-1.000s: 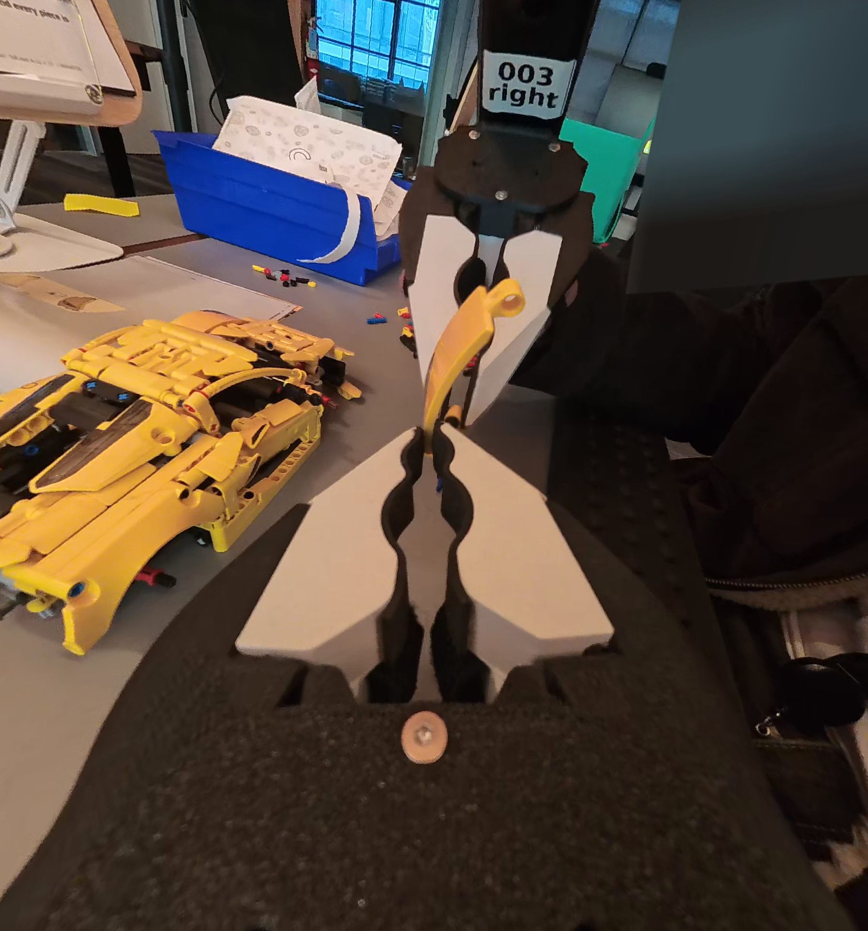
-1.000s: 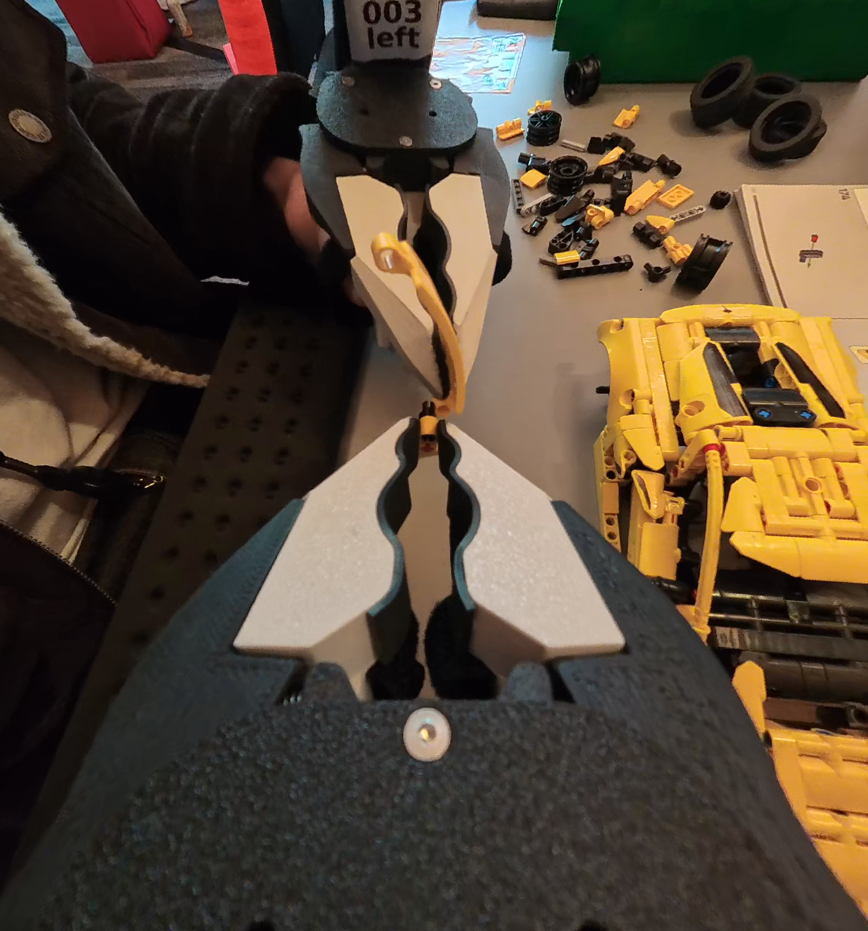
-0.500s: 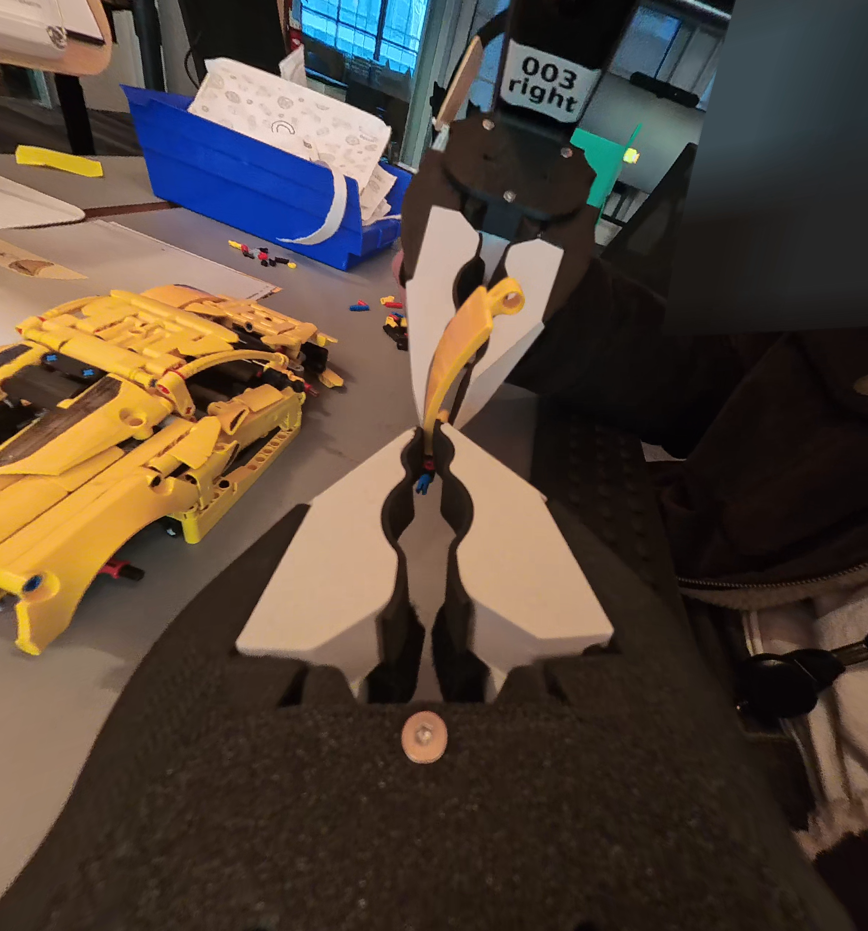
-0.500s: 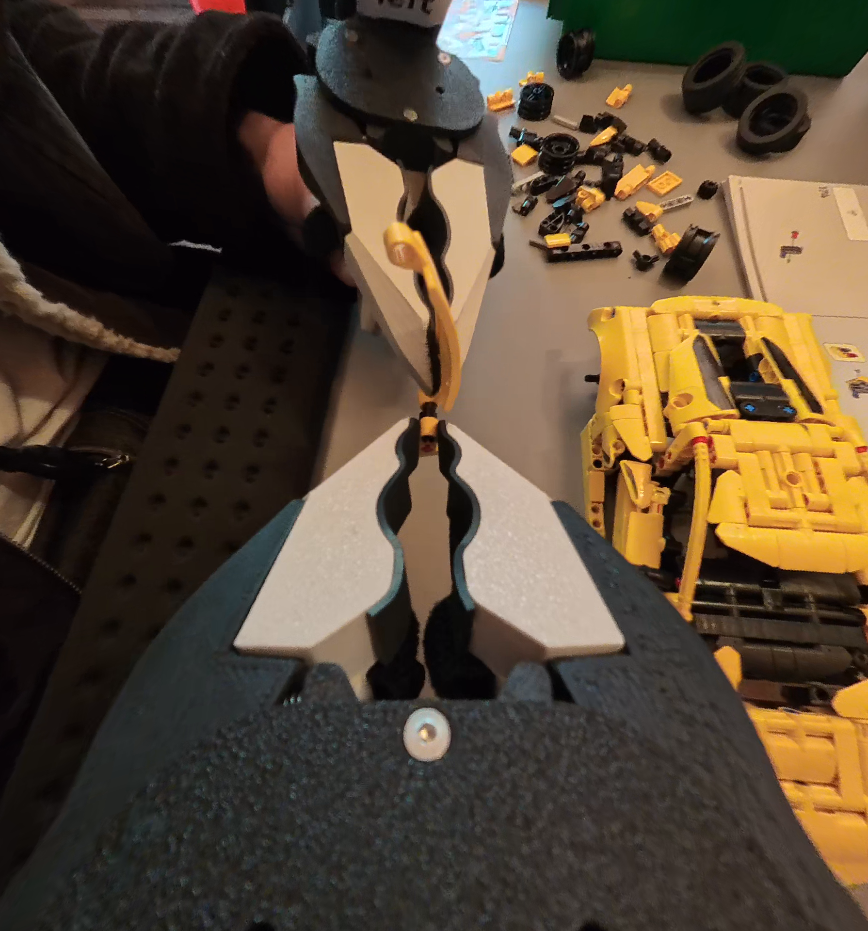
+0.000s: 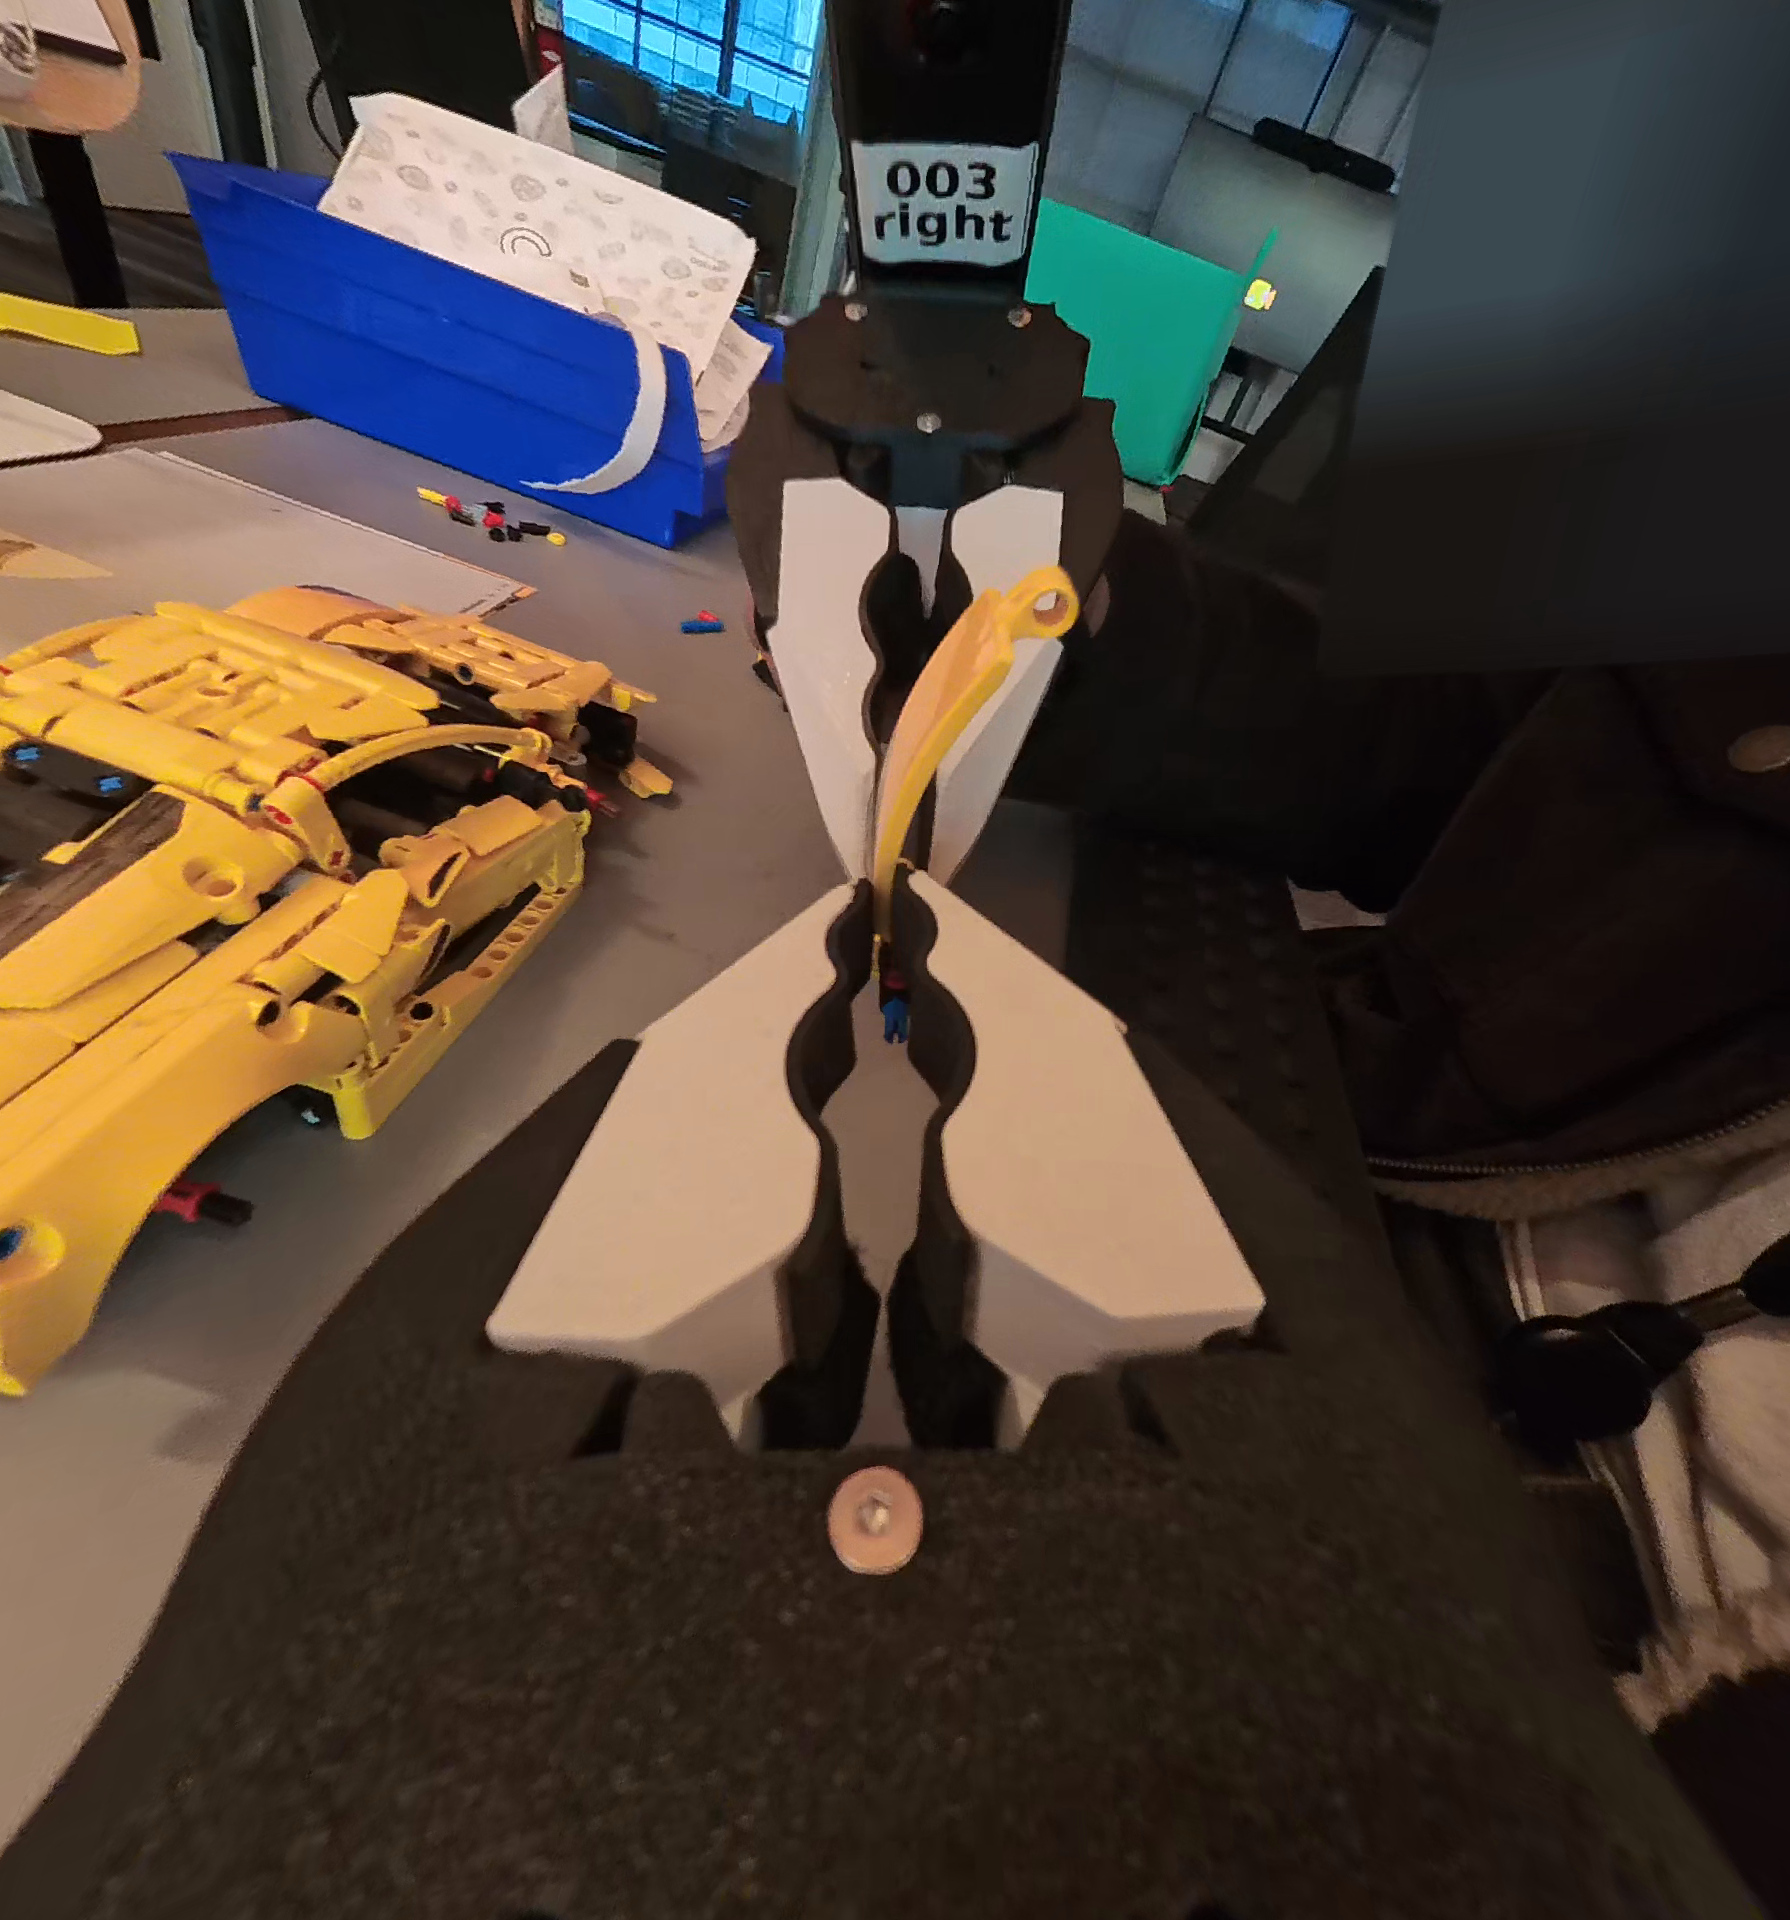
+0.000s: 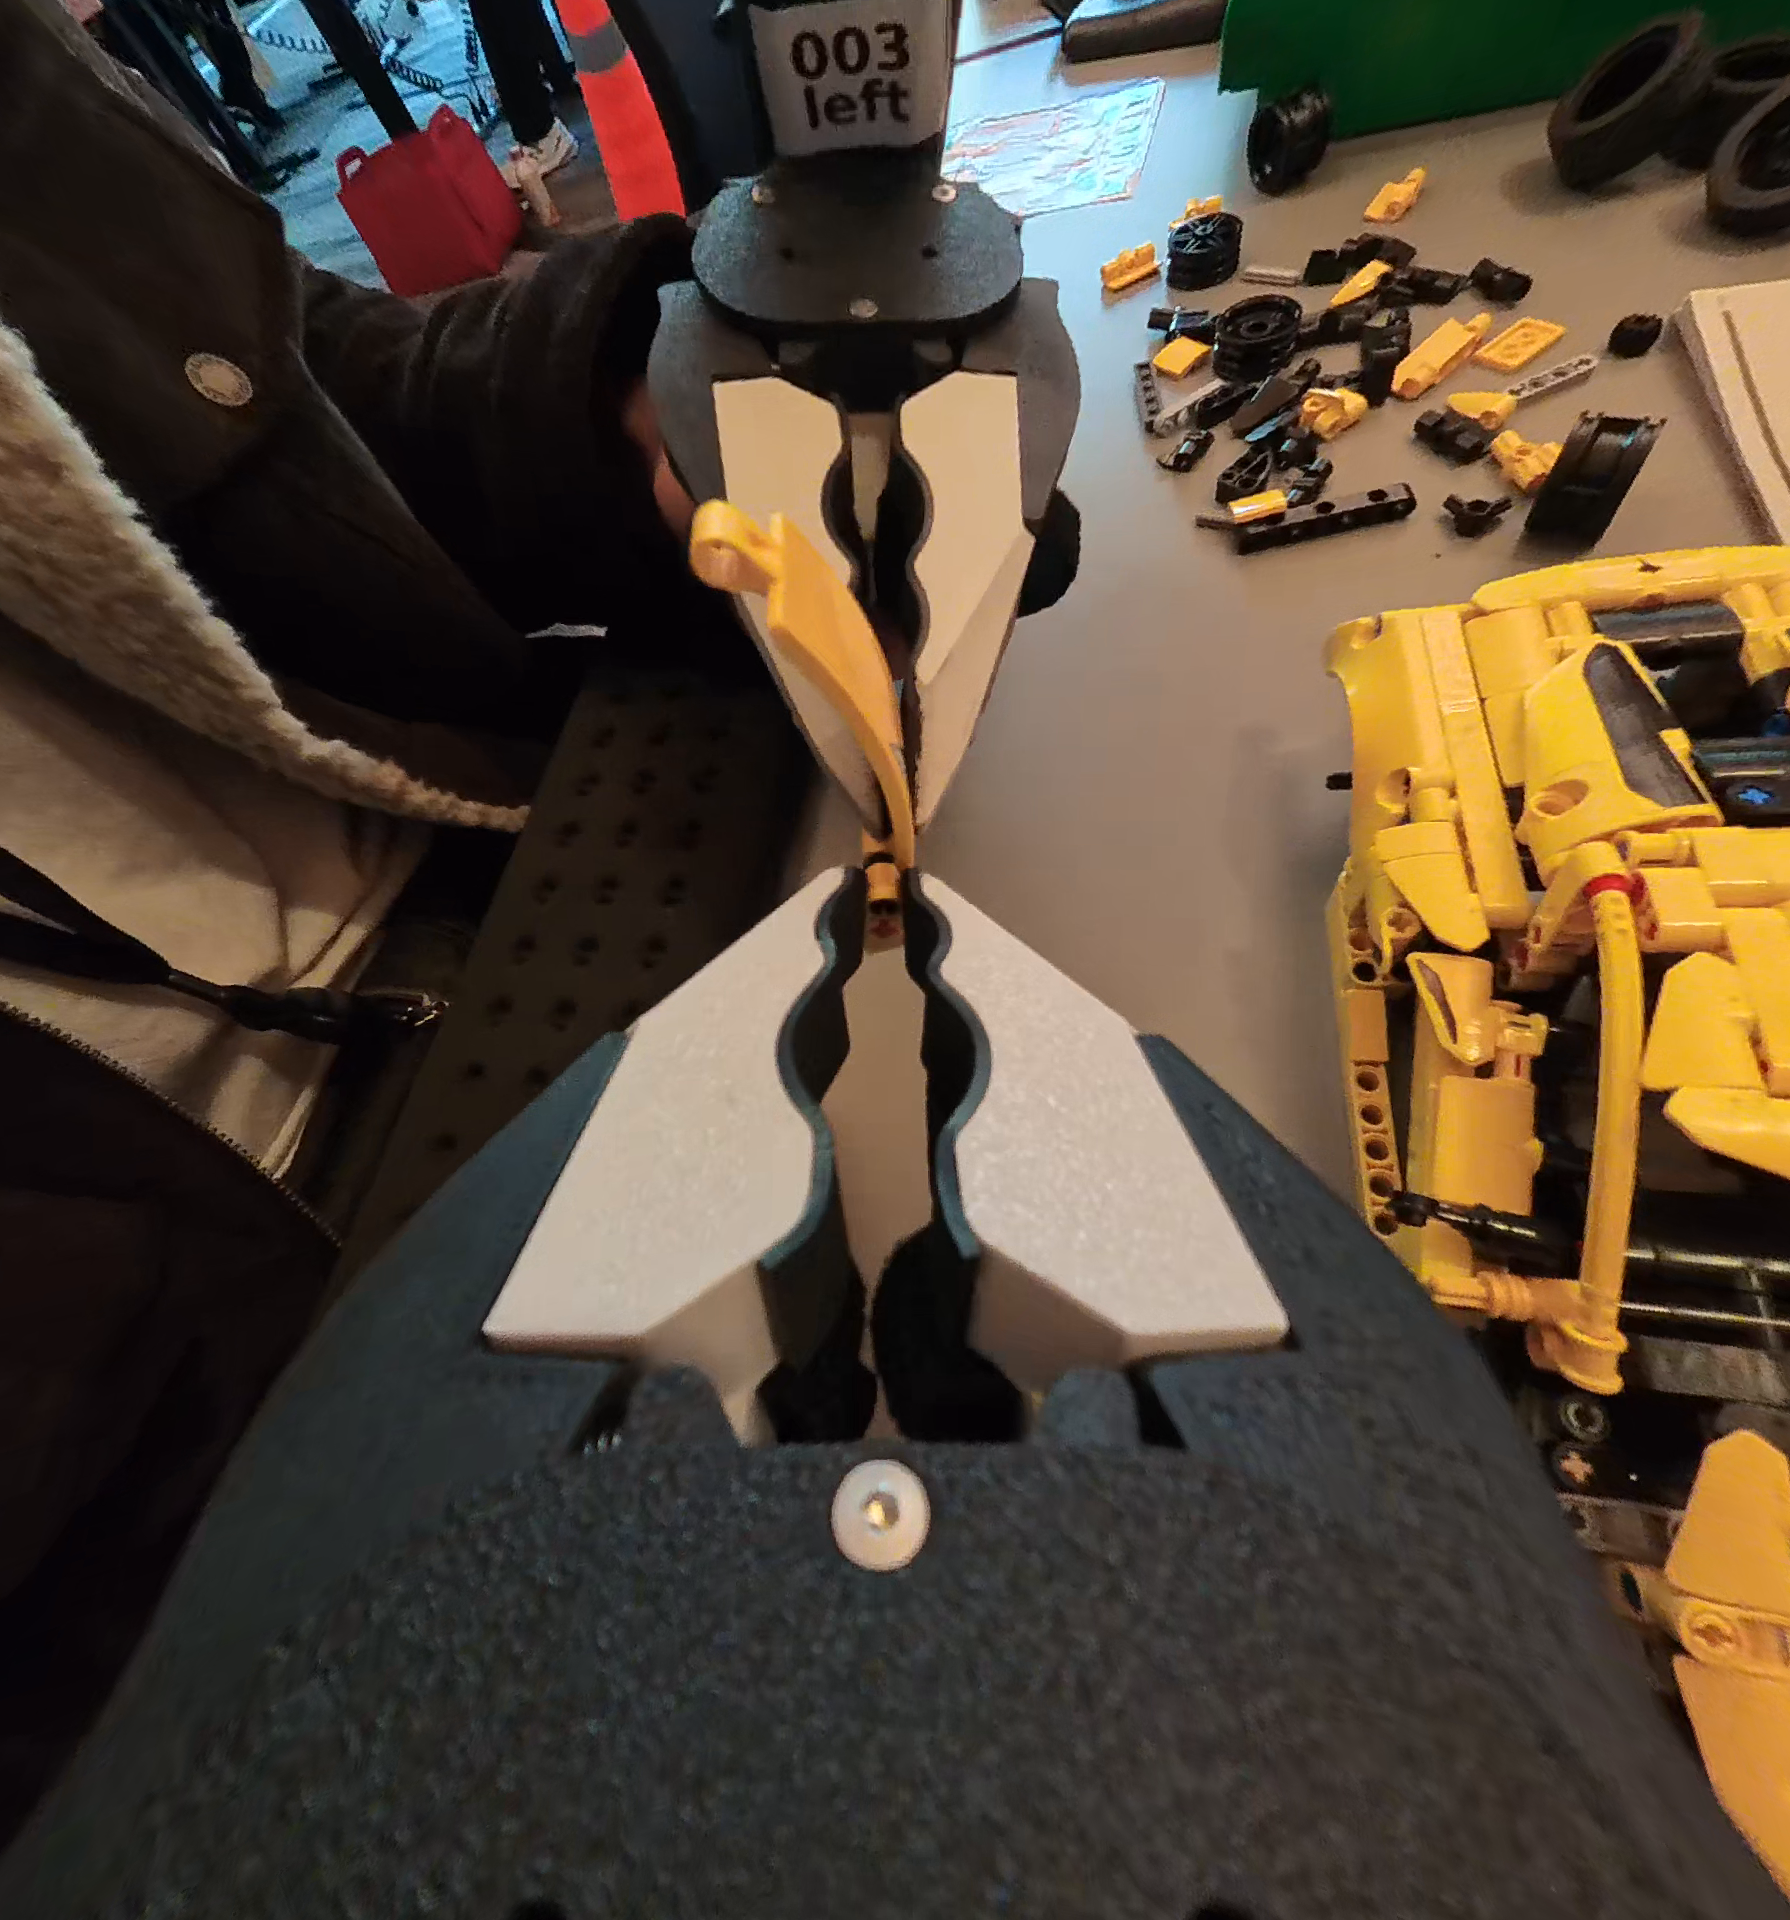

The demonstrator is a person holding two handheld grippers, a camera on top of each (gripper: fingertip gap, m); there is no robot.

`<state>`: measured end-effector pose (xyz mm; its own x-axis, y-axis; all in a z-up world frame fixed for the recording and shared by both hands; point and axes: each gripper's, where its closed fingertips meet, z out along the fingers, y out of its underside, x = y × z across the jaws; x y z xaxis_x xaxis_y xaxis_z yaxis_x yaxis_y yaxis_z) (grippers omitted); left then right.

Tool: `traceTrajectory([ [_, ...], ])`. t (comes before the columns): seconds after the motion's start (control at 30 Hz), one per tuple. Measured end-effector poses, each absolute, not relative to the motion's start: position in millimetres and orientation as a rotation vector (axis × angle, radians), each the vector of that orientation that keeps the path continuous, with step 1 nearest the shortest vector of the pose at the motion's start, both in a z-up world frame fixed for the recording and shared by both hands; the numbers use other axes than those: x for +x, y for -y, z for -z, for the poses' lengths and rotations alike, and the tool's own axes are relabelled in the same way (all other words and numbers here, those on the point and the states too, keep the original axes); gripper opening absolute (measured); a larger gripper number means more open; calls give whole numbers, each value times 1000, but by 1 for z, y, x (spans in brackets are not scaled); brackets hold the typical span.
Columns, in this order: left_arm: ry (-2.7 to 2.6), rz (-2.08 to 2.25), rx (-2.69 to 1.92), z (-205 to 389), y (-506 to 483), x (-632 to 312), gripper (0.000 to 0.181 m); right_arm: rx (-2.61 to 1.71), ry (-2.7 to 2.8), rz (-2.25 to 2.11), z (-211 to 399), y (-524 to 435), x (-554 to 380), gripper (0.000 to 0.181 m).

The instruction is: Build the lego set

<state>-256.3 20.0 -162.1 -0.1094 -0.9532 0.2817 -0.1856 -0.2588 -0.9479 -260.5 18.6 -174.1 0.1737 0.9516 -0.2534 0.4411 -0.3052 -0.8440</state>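
A grey table [image 5: 662, 862] fills the foreground. At its far edge stands a blue bin [image 5: 434, 343] stuffed with patterned paper [image 5: 538, 223]. Behind it a gridded window [image 5: 683, 73] glows with daylight. Beyond the table, a red container [image 6: 429, 203] sits on the floor.

Blue plastic bin [image 5: 434, 343] on the grey table [image 5: 91, 1507], far side; patterned white paper [image 5: 527, 229] stuffed in it, one strip curling over the front wall. Flat yellow strip [image 5: 39, 322] lying left of the bin. Bright green panel [image 5: 1130, 332] upright beyond the table edge, windows [image 5: 683, 62] behind. Black perforated board [image 6: 600, 914] along the near edge. Person seated close: dark jacket [image 6: 247, 416] with round snap button, fleece lining [image 6: 91, 582], pale garment under it, black zip pull. Red container [image 6: 434, 208] on the floor; orange-red cone [image 6: 631, 114] beside it. Green box [image 6: 1442, 62] at the table's far end
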Motion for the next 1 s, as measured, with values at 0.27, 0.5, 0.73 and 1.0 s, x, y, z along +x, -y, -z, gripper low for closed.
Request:
traceTrajectory([
  [0.27, -1252, 1402, -1513, 164, -28, -257, 3, -1853, 1234, -1109, 176, -27, -262, 5],
  [0.5, -850, 1374, -1639, 153, -81, -273, 3, -1858, 997, -738, 171, -71, -270, 33],
  [0.73, -523, 1433, -1627, 139, -99, -282, 2, -1771, 722, -350, 145, -99, -289, 33],
  [1.0, -520, 1423, -1608, 137, -97, -283, 2, -1756, 737, -199, 147, -103, -284, 17],
])
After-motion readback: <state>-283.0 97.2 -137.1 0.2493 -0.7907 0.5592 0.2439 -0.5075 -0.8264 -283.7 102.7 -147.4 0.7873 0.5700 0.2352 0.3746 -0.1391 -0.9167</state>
